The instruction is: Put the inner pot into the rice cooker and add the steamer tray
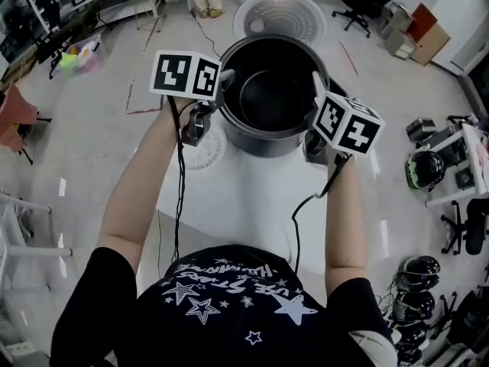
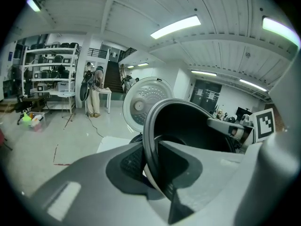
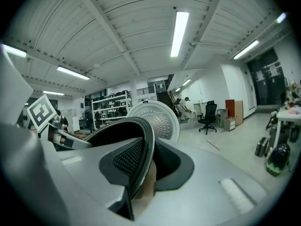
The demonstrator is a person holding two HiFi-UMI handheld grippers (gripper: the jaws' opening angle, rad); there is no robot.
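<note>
Black T-shirt sleeves, then two bare forearms reaching forward and a little apart, left forearm (image 1: 137,197) and right forearm (image 1: 348,220) both nearly straight, a cable trailing back along each. Wrists level with each other, one at each side of the inner pot (image 1: 271,98).

Left gripper (image 1: 221,81) tilted downward, jaws closed tight on the pot's left rim: in the left gripper view (image 2: 150,166), rim pinched between the two textured dark pads, no gap on either side. Right gripper (image 1: 315,98) closer to level, clamped the same way on the opposite rim; in the right gripper view (image 3: 141,171), rim edge wedged between mesh-patterned pads.

Pot (image 2: 188,121) carried between the two grippers above the white table (image 1: 229,197), directly in front of the raised rice-cooker lid (image 1: 279,14). Cooker body hidden beneath the pot, so no telling whether seated or hanging clear.

Pot round and deep, dark and smooth inside with a soft sheen, pale grey on the outer wall, rim (image 3: 141,126) rolled and thick. Lid (image 3: 162,119) circular, light metal, inner face dotted with rows of small holes. Gripper shells matte grey plastic.
</note>
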